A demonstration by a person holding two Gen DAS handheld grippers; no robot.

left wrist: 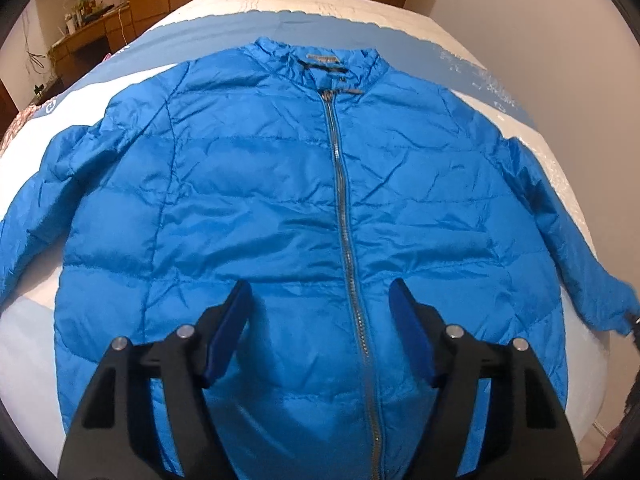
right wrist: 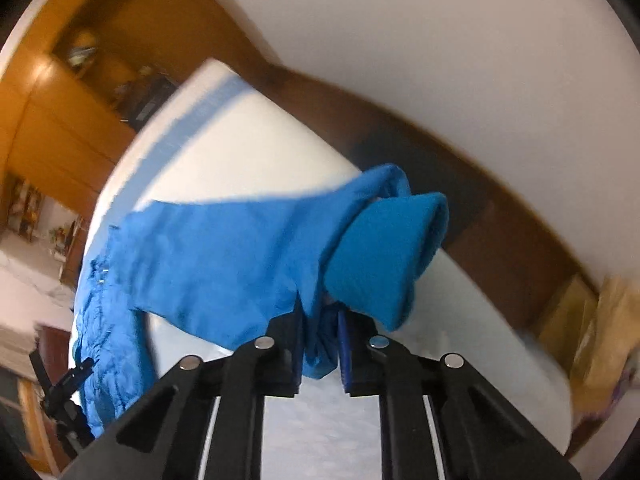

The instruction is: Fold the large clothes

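A blue puffer jacket (left wrist: 280,208) lies flat and zipped on the bed, collar at the far side, both sleeves spread outward. My left gripper (left wrist: 320,312) is open and empty, hovering above the jacket's lower front near the zipper (left wrist: 348,240). My right gripper (right wrist: 320,344) is shut on the jacket's right sleeve (right wrist: 240,256) near the cuff (right wrist: 384,256), holding it lifted off the bed. That gripper shows as a dark tip at the sleeve end in the left wrist view (left wrist: 634,324).
The bed (left wrist: 480,64) has a white cover with a blue band at the far end. Wooden cabinets and a cluttered desk (left wrist: 88,28) stand at the back left. A white wall is on the right. A yellowish bag (right wrist: 600,320) sits beside the bed.
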